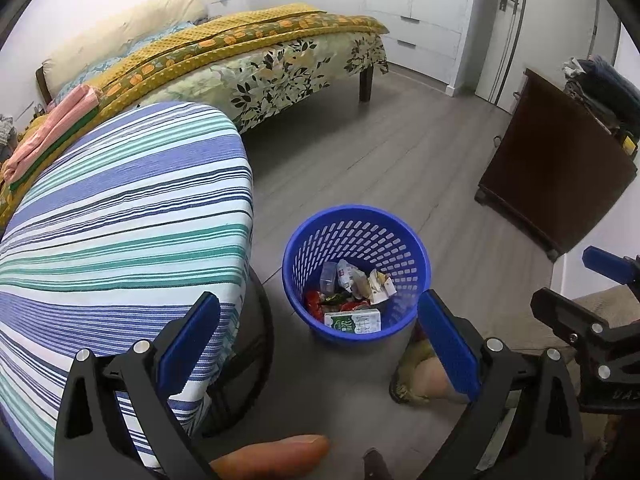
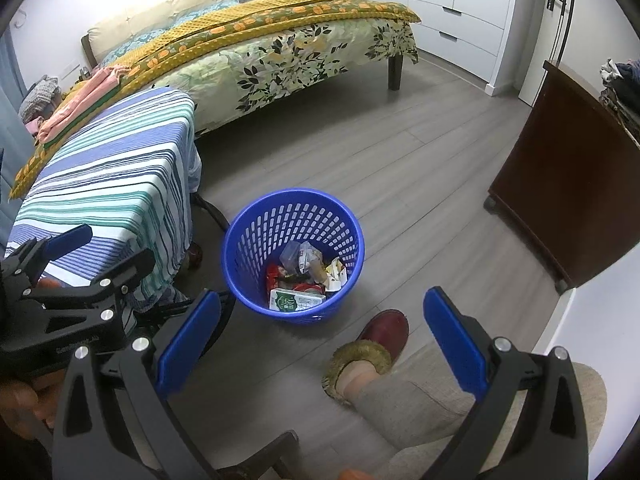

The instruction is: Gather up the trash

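A blue perforated waste basket [image 1: 304, 248] stands on the grey floor; it also shows in the right wrist view [image 2: 248, 236]. Inside lie a white and green carton [image 1: 353, 322], crumpled wrappers [image 1: 374, 282], a clear plastic piece and red packaging. The carton [image 2: 295, 302] shows in the right wrist view too. My left gripper [image 1: 320, 344] is open and empty, above and just in front of the basket. My right gripper [image 2: 320, 332] is open and empty, also above the floor near the basket. Each gripper shows at the edge of the other's view.
A table under a blue, white and green striped cloth [image 1: 120, 220] stands left of the basket. A bed [image 1: 248, 52] is behind it. A dark wooden cabinet [image 1: 556, 172] stands at the right. The person's foot in a red slipper [image 2: 384, 326] is near the basket.
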The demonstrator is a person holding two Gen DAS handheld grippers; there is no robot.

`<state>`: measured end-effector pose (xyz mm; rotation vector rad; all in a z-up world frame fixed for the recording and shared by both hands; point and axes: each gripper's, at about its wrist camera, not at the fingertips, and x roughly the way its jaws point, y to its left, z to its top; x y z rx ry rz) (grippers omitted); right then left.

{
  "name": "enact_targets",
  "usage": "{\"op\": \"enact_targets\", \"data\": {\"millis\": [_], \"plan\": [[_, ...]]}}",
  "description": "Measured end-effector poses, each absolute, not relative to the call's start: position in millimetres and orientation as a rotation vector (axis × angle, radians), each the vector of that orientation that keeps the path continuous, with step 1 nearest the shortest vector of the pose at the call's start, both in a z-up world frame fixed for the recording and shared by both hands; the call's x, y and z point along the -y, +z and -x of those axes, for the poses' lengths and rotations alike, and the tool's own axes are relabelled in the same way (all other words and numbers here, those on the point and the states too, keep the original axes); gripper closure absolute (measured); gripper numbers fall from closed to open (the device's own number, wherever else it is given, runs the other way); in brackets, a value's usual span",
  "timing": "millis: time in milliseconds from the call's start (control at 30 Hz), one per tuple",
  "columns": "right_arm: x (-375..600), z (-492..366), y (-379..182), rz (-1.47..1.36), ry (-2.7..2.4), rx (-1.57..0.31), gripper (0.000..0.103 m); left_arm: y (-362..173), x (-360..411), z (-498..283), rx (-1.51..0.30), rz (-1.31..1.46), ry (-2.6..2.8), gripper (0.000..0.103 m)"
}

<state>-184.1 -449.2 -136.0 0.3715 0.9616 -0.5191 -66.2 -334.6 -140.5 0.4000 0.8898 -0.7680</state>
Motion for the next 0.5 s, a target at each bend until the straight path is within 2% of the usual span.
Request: {"op": "enact_targets", "data": {"millis": [500], "plan": [[442.2,181.7,-139.2,-0.373,-0.512,-0.976,0.005,-141.8,333.2,64.8,-0.893,-0.401,-0.765,0.005]]}}
